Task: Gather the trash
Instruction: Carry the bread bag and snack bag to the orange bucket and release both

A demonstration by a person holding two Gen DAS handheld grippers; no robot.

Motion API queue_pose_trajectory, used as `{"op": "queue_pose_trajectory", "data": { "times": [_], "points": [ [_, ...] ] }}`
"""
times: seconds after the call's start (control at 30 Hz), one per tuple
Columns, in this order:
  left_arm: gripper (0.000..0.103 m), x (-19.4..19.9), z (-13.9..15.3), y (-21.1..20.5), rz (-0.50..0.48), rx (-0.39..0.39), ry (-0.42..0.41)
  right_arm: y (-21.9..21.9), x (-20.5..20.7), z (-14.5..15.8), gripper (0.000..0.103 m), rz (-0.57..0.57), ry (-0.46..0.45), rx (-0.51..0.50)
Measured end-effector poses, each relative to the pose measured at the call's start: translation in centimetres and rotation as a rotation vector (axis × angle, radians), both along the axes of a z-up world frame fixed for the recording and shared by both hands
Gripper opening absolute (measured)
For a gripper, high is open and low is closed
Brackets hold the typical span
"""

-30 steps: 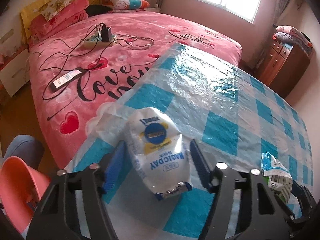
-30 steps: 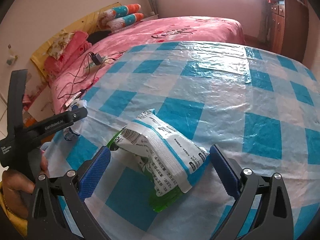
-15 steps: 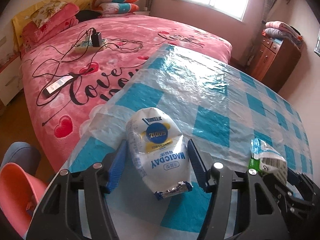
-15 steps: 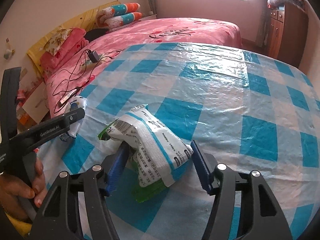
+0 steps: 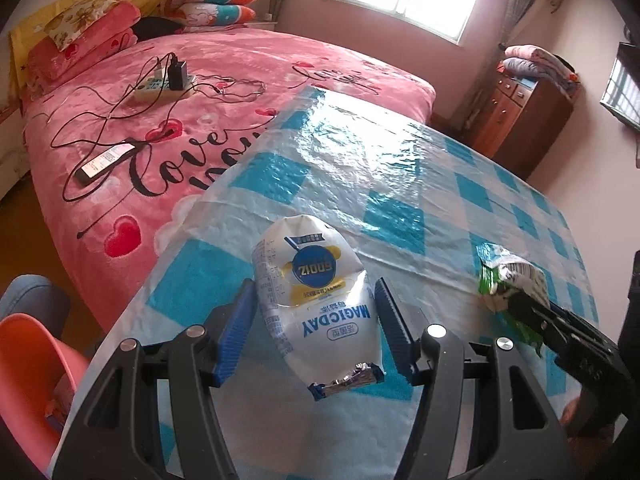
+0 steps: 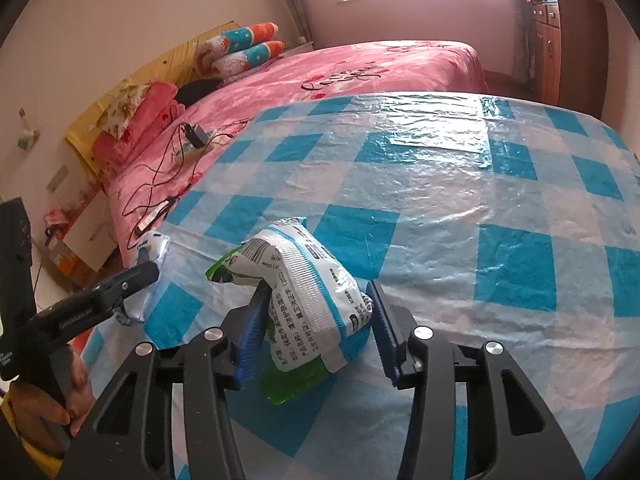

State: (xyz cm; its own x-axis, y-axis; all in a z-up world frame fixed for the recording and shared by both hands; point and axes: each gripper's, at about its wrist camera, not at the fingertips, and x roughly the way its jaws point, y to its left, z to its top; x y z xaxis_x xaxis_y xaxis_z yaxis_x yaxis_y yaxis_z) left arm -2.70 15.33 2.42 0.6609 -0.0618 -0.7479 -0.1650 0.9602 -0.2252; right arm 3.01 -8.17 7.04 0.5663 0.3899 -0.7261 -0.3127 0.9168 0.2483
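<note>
A white snack bag with a blue and yellow label [image 5: 316, 292] sits between the blue pads of my left gripper [image 5: 314, 326], which is shut on it just above the checked tablecloth [image 5: 360, 176]. A white, blue and green wipes packet [image 6: 312, 304] is clamped in my right gripper [image 6: 318, 328], lifted off the cloth. In the left wrist view the packet [image 5: 508, 276] shows at the right, held by the right gripper [image 5: 532, 308]. In the right wrist view the snack bag [image 6: 152, 248] shows at the left, at the left gripper's tip [image 6: 136, 276].
A pink bed [image 5: 200, 92] with a power strip, cables and a phone lies beyond the table's left edge. An orange plastic chair [image 5: 28, 364] stands at lower left. A wooden cabinet [image 5: 516, 112] stands by the far wall under a window.
Both grippers closed from open onto their bags. The right gripper lifted the wipes packet off the cloth, and both views have risen a little.
</note>
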Motion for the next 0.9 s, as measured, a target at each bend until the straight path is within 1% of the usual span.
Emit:
{"op": "queue_pose_trajectory", "data": {
  "times": [0.33,0.67,0.9],
  "points": [
    [0.061,-3.0,0.5,0.9,-0.036,-0.021,-0.018,-0.3,-2.4,1.0,0.048,-0.038,-0.071,-0.018],
    [0.061,-6.3,1.0,3.1,-0.039,-0.029,-0.039,-0.1,-4.0,0.8,0.048,-0.051,-0.042,0.023],
    [0.061,-8.5,1.3,4.9,-0.027,-0.034,-0.051,1.7,-5.2,1.3,0.048,-0.014,-0.035,0.031]
  ]
}}
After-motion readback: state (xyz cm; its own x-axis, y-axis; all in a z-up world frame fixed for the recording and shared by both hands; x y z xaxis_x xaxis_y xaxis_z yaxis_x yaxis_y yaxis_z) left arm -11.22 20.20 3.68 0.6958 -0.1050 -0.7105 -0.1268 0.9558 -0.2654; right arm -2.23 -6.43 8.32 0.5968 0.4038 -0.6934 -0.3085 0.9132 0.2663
